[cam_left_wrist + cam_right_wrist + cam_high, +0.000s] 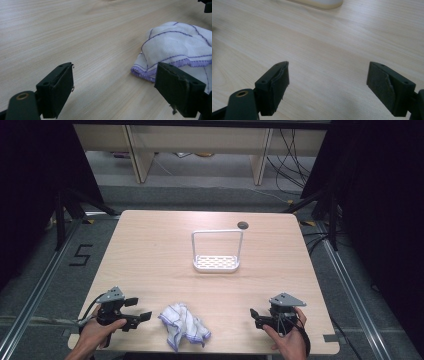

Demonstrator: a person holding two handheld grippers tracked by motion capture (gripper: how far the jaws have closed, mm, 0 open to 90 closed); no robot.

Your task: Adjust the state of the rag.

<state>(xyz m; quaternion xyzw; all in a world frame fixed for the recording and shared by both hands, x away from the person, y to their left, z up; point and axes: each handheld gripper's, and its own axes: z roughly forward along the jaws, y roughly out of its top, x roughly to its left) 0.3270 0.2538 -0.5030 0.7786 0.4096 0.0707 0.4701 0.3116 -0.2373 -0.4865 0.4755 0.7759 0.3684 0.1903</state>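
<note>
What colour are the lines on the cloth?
Purple lines on the white cloth, clearest in the left gripper view.

Only one sign could be read. A big black number 5 (80, 255) was marked on the grey floor (45, 270), just to the left of the wooden table (150, 250), and it showed in the high view. It was drawn with straight, blocky lines, like strips of dark tape. No words, brand names or labels could be read on anything else.
</note>
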